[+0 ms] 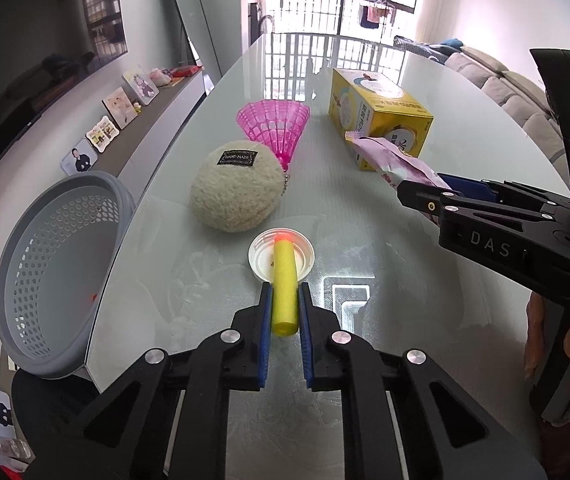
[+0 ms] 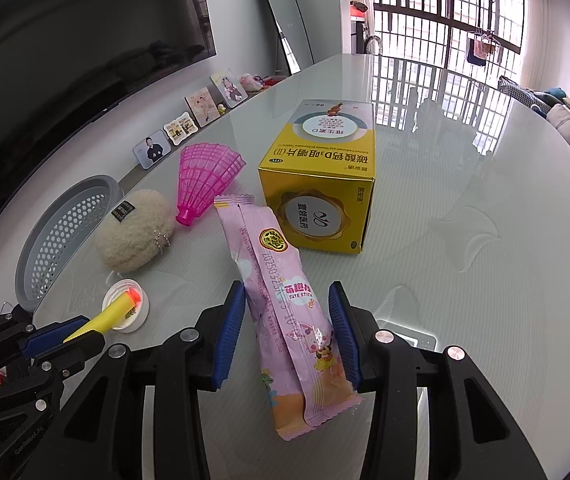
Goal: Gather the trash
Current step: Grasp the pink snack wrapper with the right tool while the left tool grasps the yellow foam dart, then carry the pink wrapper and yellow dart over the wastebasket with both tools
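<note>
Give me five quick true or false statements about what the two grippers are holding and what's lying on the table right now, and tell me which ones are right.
1. The left gripper is shut on the yellow foam dart. True.
2. The right gripper holds a blue wrapper. False: it is a pink snack wrapper.
3. The yellow box lies inside the grey basket. False: the box stands on the glass table; the basket is at the table's edge.
4. The pink plastic shell lies beside the fluffy cream pouch. True.
5. The dart's orange tip is over a black lid. False: the white plastic lid is under it.
</note>
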